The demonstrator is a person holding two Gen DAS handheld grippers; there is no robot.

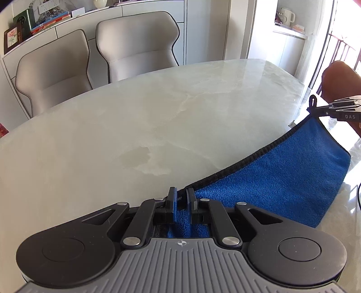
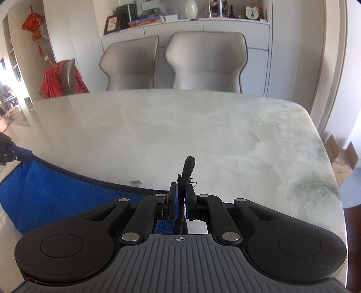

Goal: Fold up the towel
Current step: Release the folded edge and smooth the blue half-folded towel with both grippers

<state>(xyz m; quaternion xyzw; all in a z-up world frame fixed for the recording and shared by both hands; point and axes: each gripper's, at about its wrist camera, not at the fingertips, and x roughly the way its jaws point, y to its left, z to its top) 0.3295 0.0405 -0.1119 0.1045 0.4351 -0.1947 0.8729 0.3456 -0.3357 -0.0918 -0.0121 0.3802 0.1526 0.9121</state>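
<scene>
The marble table (image 2: 203, 126) carries nothing legible. Two grey chairs (image 2: 203, 60) stand at its far side, in front of a sideboard (image 1: 140, 9) whose books and frames are too small to read. The blue towel (image 1: 282, 178), edged in black, hangs stretched between the two tools above the table's near edge; its lower part is cut off behind the tool bodies. The right gripper (image 2: 181, 191) is clamped on one corner, the black hanging loop (image 2: 189, 166) sticking up past its pads. Seen from the left wrist camera, it bears the letters "DAS". The left gripper (image 1: 181, 196) pinches the opposite corner, its fingers (image 1: 172, 198) close together with cloth between them. A small white scrap (image 2: 135, 181) lies on the table, unidentifiable.
</scene>
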